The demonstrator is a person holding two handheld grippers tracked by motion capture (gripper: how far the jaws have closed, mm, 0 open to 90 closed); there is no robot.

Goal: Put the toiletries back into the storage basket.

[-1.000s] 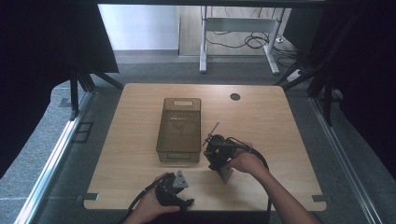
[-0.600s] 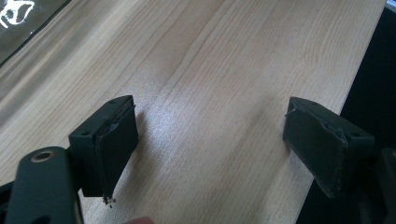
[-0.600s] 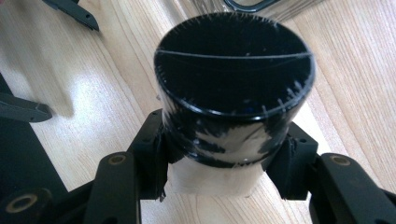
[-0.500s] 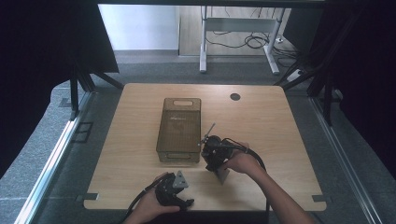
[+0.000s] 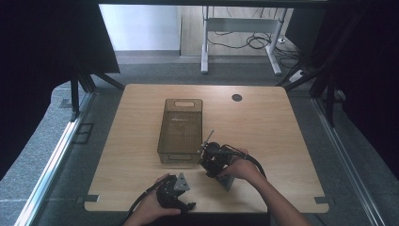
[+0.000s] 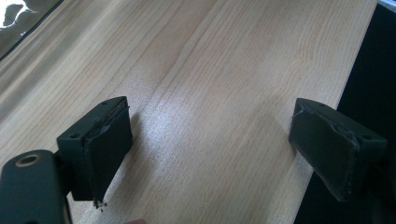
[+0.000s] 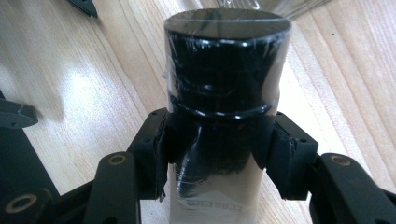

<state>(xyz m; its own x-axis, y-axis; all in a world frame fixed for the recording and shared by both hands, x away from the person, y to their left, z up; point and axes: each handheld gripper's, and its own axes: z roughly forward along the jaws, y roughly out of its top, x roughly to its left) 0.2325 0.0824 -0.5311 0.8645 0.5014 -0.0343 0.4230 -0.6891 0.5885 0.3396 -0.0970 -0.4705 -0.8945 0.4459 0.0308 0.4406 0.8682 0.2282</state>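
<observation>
Right hand-held gripper edged twd bin, right gripper view: clamped on wrapped black bottle, left hand-held gripper wide open, empty

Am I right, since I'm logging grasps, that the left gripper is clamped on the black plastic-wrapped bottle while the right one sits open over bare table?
The sides are swapped. The right gripper view shows the right gripper clamped on the black plastic-wrapped bottle, and the left gripper view shows the left gripper open over the bare table.
</observation>
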